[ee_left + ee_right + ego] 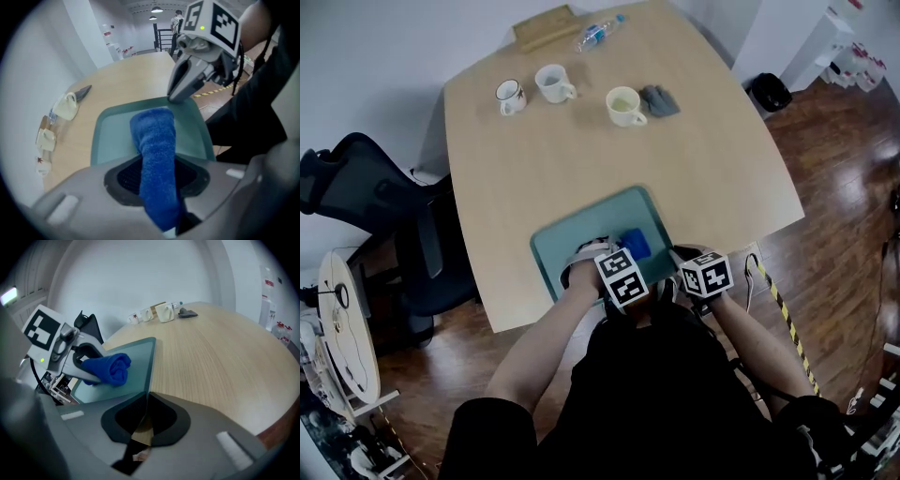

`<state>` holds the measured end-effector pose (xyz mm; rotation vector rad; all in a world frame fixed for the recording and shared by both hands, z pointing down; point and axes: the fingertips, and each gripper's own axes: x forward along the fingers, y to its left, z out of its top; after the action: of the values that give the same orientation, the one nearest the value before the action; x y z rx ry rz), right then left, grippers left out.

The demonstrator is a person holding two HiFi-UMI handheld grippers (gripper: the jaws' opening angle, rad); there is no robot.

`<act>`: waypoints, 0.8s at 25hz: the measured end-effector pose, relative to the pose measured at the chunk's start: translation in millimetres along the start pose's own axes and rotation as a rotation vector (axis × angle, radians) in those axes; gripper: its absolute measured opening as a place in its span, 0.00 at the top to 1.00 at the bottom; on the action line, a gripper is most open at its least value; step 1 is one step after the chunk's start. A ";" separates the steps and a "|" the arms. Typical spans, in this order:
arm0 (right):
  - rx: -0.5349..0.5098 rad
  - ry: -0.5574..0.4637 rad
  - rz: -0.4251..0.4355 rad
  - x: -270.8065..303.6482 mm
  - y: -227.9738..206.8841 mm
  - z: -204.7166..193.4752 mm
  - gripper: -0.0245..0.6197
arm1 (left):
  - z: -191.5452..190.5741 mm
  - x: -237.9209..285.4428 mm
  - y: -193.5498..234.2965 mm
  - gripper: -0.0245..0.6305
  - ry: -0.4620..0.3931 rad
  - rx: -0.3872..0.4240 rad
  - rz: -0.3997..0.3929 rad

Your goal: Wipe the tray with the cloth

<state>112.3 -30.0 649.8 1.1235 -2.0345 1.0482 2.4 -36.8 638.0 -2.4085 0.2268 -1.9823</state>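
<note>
A teal tray lies at the near edge of the wooden table. A rolled blue cloth rests on the tray's right half, and my left gripper is shut on it, pointing steeply down. In the left gripper view the cloth runs out between the jaws onto the tray. My right gripper is shut on the tray's near right rim, and its fingertips meet at that rim. In the right gripper view the tray's edge leads straight into the closed jaws.
Three cups stand at the table's far side, with a grey rag beside the right one. A water bottle and a wooden board lie at the far edge. An office chair stands to the left.
</note>
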 end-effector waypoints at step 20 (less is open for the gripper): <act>-0.008 -0.008 -0.020 0.3 2.3 4.8 0.92 | -30.9 -4.9 9.9 0.73 -0.016 -0.092 -0.164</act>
<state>109.7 -33.4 646.7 1.1428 -2.0278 1.0272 -29.8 -43.5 638.3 -2.5761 0.1262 -2.0601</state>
